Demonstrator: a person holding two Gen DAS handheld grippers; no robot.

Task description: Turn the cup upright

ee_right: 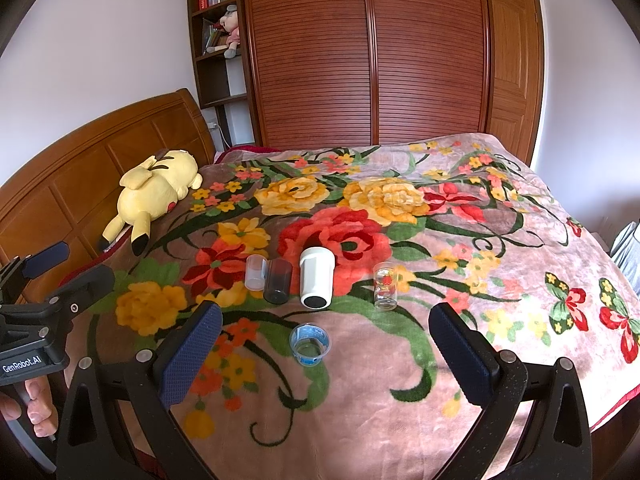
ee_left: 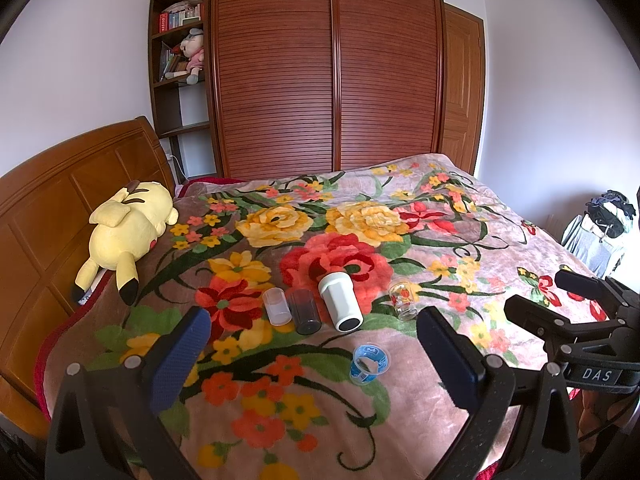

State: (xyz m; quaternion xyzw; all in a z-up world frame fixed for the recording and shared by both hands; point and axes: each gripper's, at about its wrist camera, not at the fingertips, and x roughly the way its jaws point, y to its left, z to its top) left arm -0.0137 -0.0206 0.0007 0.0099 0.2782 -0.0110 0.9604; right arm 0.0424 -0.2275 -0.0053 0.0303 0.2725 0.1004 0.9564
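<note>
Nearest the cameras: left claw (ee_left: 312, 344) spread wide, holding nothing, blue textured pads (ee_left: 180, 352) hanging above the bed (ee_left: 520, 240) and touching nothing. Right claw (ee_right: 326, 340) likewise spread wide and bare, dark blue dimpled pads (ee_right: 192, 350) clear of the blanket (ee_right: 360, 400). Each claw also glimpsed at the edge of the other's view.

Just beyond the fingertips, on the plush floral blanket: small clear plastic cup (ee_left: 370, 363) with a blue printed label, standing mouth up, thin-walled and tapering to a narrow base; seen from the right wrist (ee_right: 310, 343) between the two pads.

Further on, a row of four. From the left: frosted translucent cup (ee_left: 277, 306) lying on its side; dark smoky cup (ee_left: 305, 311) lying on its side just beside it, touching or nearly so; white faceted cup (ee_left: 340, 301) lying on its side, black round end toward the cameras, white end away; clear glass (ee_left: 403, 298) with red strawberry print, standing, set apart to the right.

Farther back, at the left: yellow plush toy (ee_left: 128, 228) lying against the wooden headboard (ee_left: 60, 208).

Farthest: slatted reddish-brown wardrobe doors (ee_left: 328, 76), open bookshelf (ee_left: 178, 60) with books and a soft doll.
</note>
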